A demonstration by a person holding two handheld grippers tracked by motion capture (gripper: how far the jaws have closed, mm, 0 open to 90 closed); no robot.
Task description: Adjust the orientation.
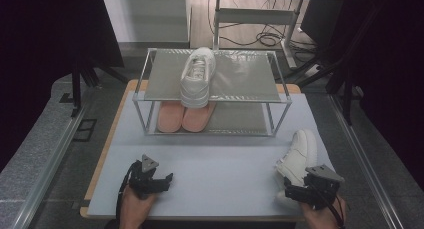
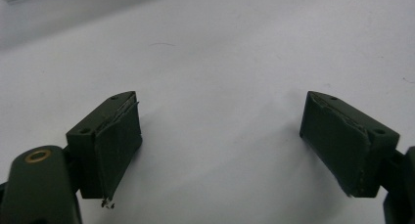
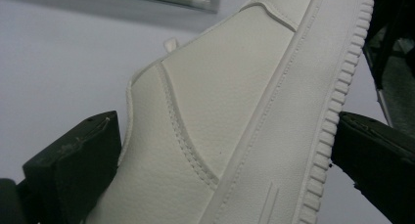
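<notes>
Item, nearest the lens: right gripper, held at the table's near right corner, its black jaws set on either side of the heel end of a white sneaker; one pad sits at the collar, the other at the ribbed sole edge, though whether they already press the leather or merely bracket it cannot be told. The sneaker lies on its side on the white table, toe pointing away, probably gripped at the heel so it can be lifted and righted. Item: left gripper, near left, jaws spread wide over bare tabletop, holding nothing and well apart from the shoe. Item: wire shoe rack at the far edge, top shelf bearing the matching sneaker upright, a likely destination; lower shelf holding pink insoles.
</notes>
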